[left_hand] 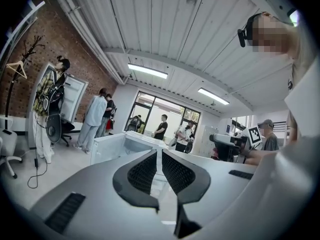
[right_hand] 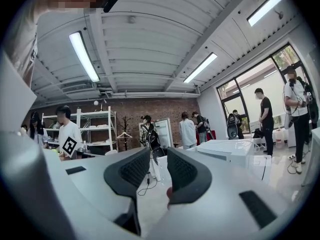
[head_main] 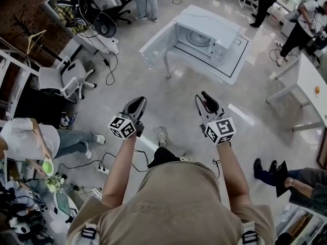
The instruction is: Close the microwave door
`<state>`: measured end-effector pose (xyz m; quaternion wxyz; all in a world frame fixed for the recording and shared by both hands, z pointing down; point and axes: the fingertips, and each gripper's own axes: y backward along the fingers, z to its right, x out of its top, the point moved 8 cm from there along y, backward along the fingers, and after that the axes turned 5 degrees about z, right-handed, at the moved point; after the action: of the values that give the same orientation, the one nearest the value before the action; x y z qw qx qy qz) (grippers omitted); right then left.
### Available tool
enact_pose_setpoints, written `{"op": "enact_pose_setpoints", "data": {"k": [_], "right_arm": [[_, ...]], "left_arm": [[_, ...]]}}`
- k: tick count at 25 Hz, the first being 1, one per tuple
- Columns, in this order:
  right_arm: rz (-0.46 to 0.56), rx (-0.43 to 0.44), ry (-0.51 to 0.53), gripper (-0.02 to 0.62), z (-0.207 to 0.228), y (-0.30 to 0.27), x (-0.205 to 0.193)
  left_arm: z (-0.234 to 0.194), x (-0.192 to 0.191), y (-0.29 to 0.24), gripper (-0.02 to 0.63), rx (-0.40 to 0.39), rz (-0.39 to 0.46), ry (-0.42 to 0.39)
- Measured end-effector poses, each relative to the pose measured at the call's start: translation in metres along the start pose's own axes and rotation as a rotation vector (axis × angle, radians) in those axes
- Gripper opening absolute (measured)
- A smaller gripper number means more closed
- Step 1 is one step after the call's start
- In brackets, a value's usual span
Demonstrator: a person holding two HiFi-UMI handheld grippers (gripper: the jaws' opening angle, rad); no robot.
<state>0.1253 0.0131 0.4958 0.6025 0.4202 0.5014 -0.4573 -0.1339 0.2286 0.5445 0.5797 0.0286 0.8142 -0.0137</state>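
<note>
White table carries the microwave; long axis runs upper-left to lower-right in the head view, opening faces the person. Door hangs open past the table's left edge. Right gripper jaws slightly apart, empty; left gripper jaws practically together, empty.

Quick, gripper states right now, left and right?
Left gripper: closed, jaws almost touching, holding nothing.
Right gripper: slightly open, holding nothing.
</note>
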Motion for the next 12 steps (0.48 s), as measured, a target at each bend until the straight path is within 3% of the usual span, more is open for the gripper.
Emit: {"op": "enact_pose_setpoints", "data": {"k": [12], "right_arm": [[0.005,-0.073,0.004,0.106,0.008,-0.117,-0.005]], "left_arm": [[-0.130,0.037,-0.065,0.029,-0.077,-0.040,-0.004]]}}
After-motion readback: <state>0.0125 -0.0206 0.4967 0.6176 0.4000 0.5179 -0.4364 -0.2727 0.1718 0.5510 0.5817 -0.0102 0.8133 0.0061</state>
